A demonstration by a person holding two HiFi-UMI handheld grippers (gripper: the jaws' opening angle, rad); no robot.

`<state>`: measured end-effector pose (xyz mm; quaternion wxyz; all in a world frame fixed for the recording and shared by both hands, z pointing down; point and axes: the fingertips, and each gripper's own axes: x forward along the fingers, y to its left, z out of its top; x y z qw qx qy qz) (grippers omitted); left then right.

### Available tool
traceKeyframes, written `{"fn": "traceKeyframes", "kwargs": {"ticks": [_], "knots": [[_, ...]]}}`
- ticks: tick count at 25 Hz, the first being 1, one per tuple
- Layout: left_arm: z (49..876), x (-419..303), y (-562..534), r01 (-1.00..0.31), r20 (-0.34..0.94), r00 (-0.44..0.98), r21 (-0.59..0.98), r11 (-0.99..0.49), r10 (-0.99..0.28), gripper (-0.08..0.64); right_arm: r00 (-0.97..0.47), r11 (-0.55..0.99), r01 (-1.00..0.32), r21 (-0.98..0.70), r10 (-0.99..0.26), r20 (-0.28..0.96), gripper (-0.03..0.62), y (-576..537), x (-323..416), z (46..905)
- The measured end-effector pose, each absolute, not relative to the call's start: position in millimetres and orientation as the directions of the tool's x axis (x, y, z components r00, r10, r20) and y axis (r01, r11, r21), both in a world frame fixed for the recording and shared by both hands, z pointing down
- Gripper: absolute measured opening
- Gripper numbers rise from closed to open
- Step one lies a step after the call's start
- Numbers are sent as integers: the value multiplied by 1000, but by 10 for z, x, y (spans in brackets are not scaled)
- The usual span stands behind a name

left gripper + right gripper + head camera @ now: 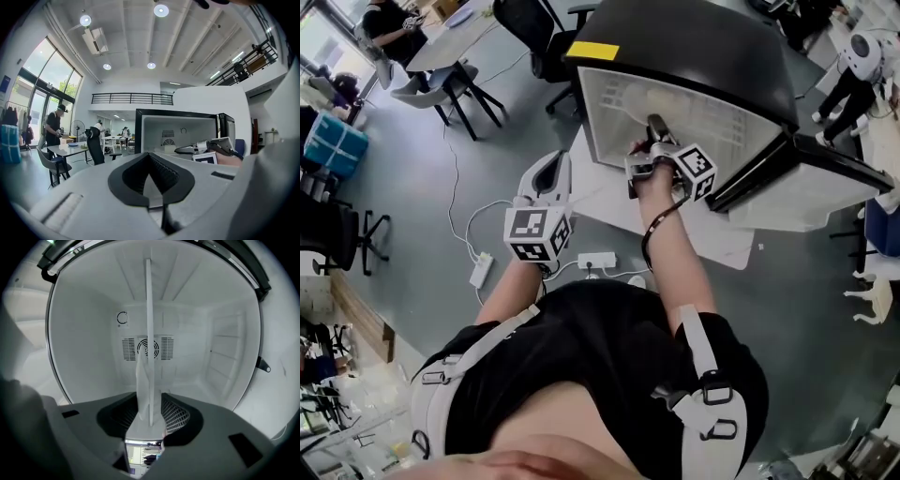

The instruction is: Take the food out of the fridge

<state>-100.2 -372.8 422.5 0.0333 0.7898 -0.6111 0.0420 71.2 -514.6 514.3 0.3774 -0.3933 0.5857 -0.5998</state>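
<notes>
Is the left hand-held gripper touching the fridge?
Apart. In the left gripper view the whole open fridge stands well ahead of the left hand-held gripper; the head view also shows it short of the fridge.

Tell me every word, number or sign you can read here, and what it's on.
No readable text anywhere.
Yellow sticker on the fridge top: too small to show any print.
Marker cubes: black-and-white square patterns, no letters.
Blue sign at the far left of the left gripper view: too small to read.
Small screen at the bottom of the right gripper view: blurred.
</notes>
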Motion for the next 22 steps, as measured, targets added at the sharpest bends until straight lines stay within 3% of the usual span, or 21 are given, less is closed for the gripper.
{"fn": "traceKeyframes", "kwargs": {"ticks": [2, 5, 22], "knots": [[4237, -1030, -3713, -970, 111, 242, 2, -244, -964, 2, -397, -19, 6, -1000, -918, 15, 150, -5172, 738, 5092], [4258, -1054, -3701, -971, 117, 236, 5, -237, -965, 2, -392, -15, 8, -1000, -920, 11, 64, -5181, 757, 5015], [4276, -880, -3736, -959, 111, 285, 21, -284, -952, 2, -437, 48, 20, -999, -898, -52, 52, -4847, 860, 4839]]}}
